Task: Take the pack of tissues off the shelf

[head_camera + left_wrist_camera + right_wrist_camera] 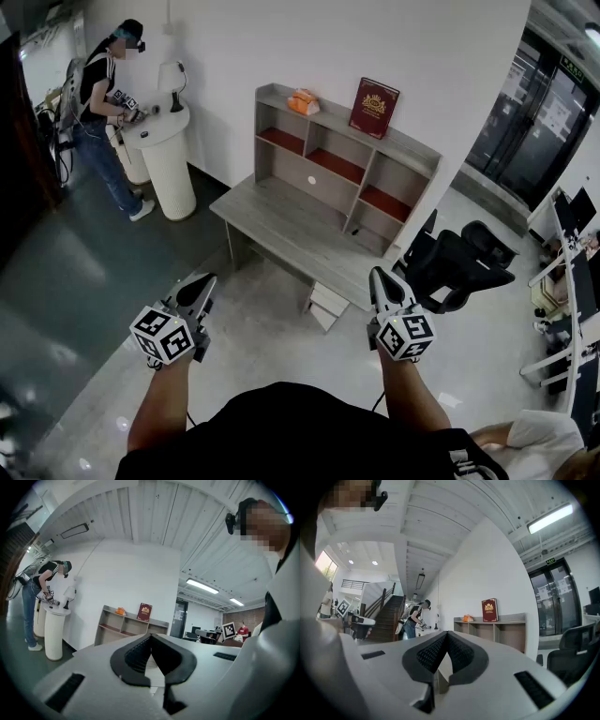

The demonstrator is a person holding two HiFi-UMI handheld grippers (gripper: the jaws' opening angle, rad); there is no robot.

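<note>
An orange pack of tissues (303, 101) lies on top of the grey shelf unit (403, 150), near its left end; it also shows small in the left gripper view (120, 611) and the right gripper view (468, 618). The shelf stands on a grey desk (281, 225) by the white wall. My left gripper (201, 286) is shut and empty, held well short of the desk. My right gripper (383, 278) is shut too, with nothing in it, just before the desk's near right edge. Both point toward the shelf.
A dark red book (374, 108) stands upright on the shelf top, right of the tissues. A black office chair (459, 262) sits at the desk's right end. A person (98, 103) works at a white round pedestal (164, 155) on the left. Glass doors (534, 122) are at the right.
</note>
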